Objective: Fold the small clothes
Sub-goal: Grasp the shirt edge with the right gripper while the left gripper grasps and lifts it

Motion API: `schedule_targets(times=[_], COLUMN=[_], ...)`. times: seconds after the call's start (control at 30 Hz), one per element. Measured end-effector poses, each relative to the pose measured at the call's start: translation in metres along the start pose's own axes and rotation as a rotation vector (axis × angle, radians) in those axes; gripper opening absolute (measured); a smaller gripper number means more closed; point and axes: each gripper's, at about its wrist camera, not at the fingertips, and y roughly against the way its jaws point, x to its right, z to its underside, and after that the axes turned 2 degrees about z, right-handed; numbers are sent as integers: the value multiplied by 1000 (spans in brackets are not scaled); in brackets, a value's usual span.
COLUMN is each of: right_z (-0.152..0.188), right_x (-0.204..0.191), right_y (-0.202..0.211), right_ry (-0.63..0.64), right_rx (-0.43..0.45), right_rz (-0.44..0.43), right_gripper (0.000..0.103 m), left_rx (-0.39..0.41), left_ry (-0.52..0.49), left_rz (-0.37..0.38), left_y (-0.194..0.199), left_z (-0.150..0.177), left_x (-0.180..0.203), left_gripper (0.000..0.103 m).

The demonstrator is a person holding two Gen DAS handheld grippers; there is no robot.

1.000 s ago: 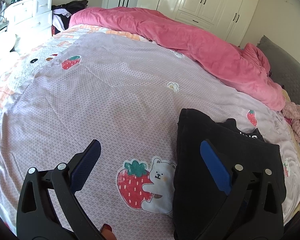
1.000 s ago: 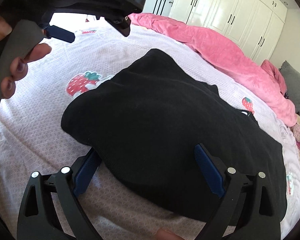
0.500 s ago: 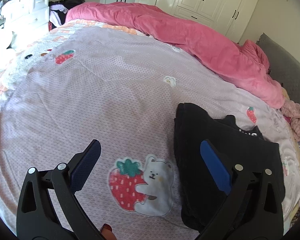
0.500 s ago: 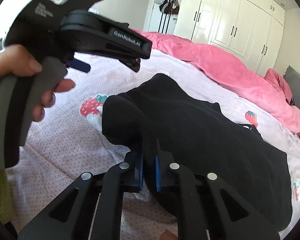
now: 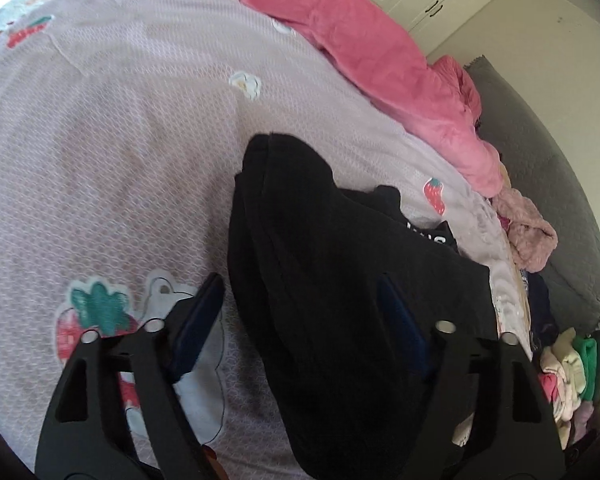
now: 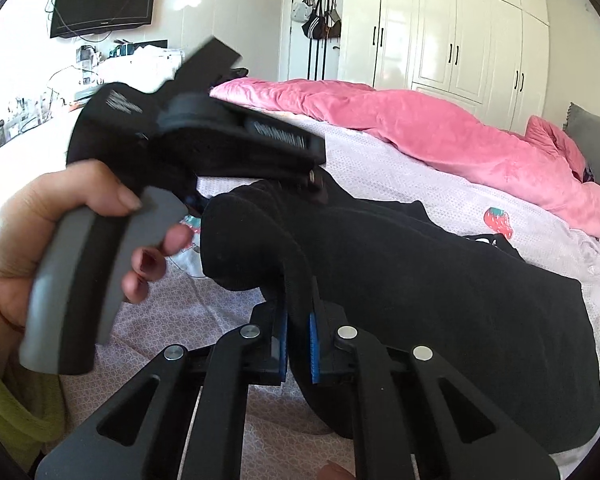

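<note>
Our right hand-held gripper (image 6: 298, 340) is pinching a raised fold of the soft black knit garment (image 6: 420, 280), which lies on the bed's lilac patterned cover (image 5: 120, 140) w/ strawberry-and-bear prints. Our left hand-held gripper (image 5: 300, 320) has just been closing; it's half spread, astride the garment's near edge, blue pads (image 5: 198, 320) not yet pressing. Pink duvet (image 5: 380, 48) beyond.

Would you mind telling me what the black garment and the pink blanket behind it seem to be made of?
Black garment: probably soft knit or fleece; matte, thick rounded folds. Pink blanket: likely plush fleece; slight sheen, deep soft creases.
</note>
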Motion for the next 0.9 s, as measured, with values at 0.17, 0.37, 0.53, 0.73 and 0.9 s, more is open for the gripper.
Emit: schedule_targets(times=[0.17, 0.37, 0.53, 0.73, 0.9], right_z=[2, 3, 5, 10, 17], right_x=[0, 6, 27, 62, 98], right_y=[2, 10, 36, 63, 79], right_ry=[-14, -36, -57, -122, -242], right_rx=[3, 33, 84, 109, 104], right_rz=[-9, -1, 21, 60, 55], right_gripper=[7, 7, 7, 7, 6], left_rx=[-12, 58, 119, 158, 148], left_ry=[16, -23, -78, -156, -168], left_rz=[29, 22, 73, 74, 73], left_y=[-11, 4, 27, 33, 23], left_z=[2, 1, 5, 21, 25], left_x=[2, 20, 52, 102, 140], left_gripper=[25, 10, 9, 9, 9])
